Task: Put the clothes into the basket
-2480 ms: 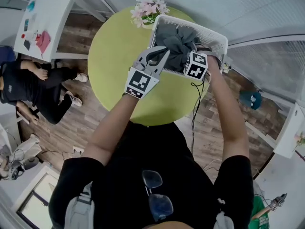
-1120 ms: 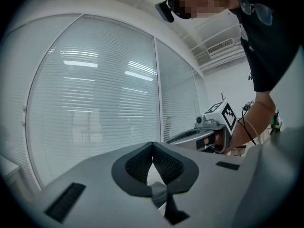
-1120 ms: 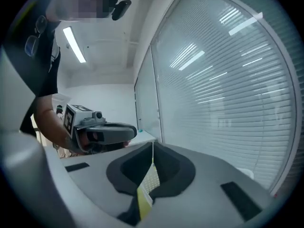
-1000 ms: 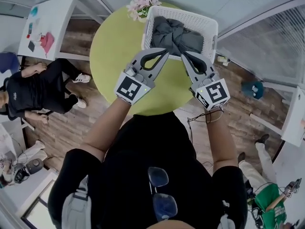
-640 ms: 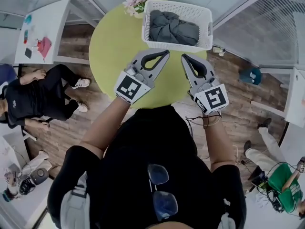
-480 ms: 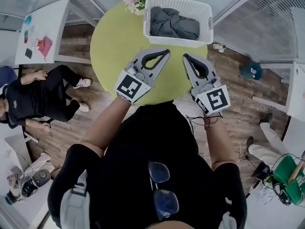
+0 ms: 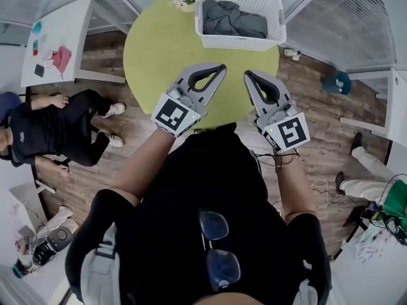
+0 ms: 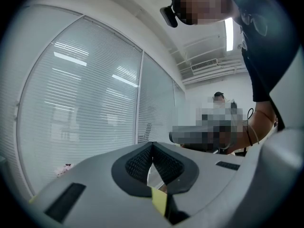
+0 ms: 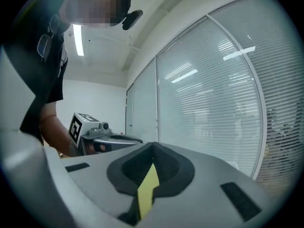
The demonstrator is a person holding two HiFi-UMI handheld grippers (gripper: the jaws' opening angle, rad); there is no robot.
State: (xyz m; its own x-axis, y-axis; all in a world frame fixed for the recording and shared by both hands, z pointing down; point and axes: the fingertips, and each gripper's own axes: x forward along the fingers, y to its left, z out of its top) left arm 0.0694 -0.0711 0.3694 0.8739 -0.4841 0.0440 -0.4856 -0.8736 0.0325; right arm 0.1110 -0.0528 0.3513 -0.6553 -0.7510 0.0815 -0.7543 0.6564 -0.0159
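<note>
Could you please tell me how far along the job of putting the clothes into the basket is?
Done, it seems: the grey clothes lie inside the white basket on the far side of the green table, and no other garment shows on it. In hand: nothing; the left gripper and right gripper are both shut and empty, over the table's near edge. Left: apparently nothing.

Head view: from overhead, steeply down, left gripper (image 7: 219, 68) and right gripper (image 7: 248, 75) mid-frame, surface (image 7: 152, 49) beyond their tips. Gripper views: close behind own jaws, level, facing window blinds (image 9: 213, 99). Right gripper view catches left gripper at its left, shared with head view.
</note>
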